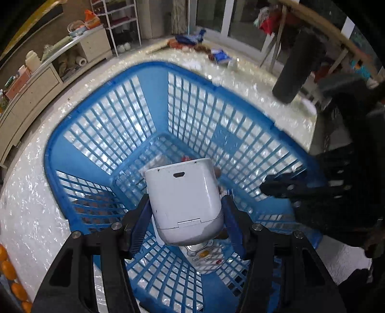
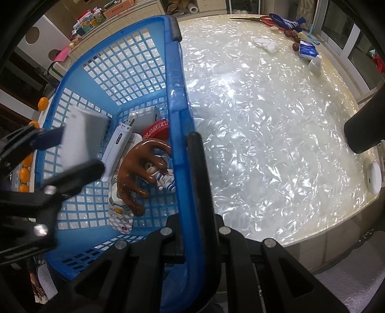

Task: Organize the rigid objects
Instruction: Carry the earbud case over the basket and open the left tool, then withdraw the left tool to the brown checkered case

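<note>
My left gripper [image 1: 185,224] is shut on a white box-shaped device [image 1: 185,199], its blue pads pressing both sides. It hangs over the inside of the blue plastic basket [image 1: 60,163]. The right wrist view shows the same device [image 2: 81,134] blurred, above the basket's left part. My right gripper [image 2: 186,154] is shut on the basket's rim [image 2: 176,79]. In the basket lie a brown hand-shaped figure [image 2: 142,163], an astronaut toy [image 2: 166,179], a white remote [image 2: 120,209], a white stick [image 2: 119,142] and a red tin [image 2: 156,131].
The basket stands on a shiny white table [image 2: 264,120]. Far across it lie a blue packet [image 2: 308,49], red-handled scissors and a blue glove [image 2: 286,21]. A white disc [image 2: 374,178] sits at the right edge, beside a dark cylinder [image 2: 361,134]. Oranges [image 2: 24,173] line the left.
</note>
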